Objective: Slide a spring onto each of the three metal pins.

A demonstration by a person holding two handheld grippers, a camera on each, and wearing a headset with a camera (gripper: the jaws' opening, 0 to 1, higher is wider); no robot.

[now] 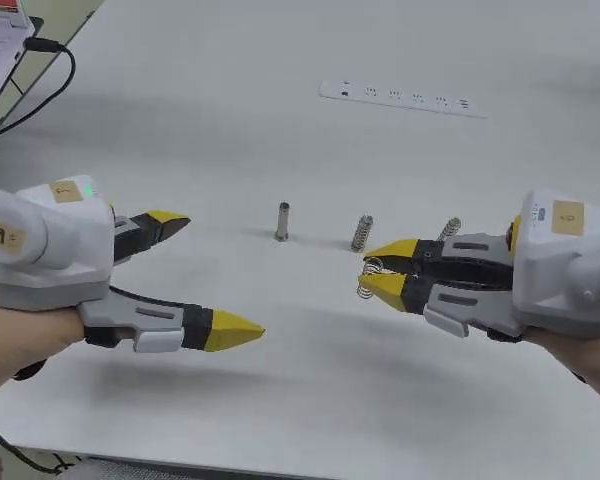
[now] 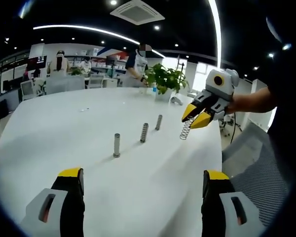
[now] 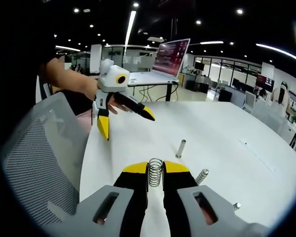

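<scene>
Spring (image 3: 156,177), the one still loose, is pinched between the jaws of the right tool (image 1: 380,268) near the table's (image 1: 280,400) front edge, apparently ready to be carried to a pin. The left tool (image 1: 222,272) is spread wide and empty, probably standing by. Farther in, mid-table, stand three pins in a row: the bare pin (image 1: 282,221), then the middle pin (image 1: 362,232) and the end pin (image 1: 449,229), each wearing a spring. That makes three springs.

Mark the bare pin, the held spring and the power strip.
bare pin (image 1: 283,221): head view, middle of its shaft.
held spring (image 3: 156,173): right gripper view, middle coils.
power strip (image 1: 400,97): head view, centre of its top face.
</scene>
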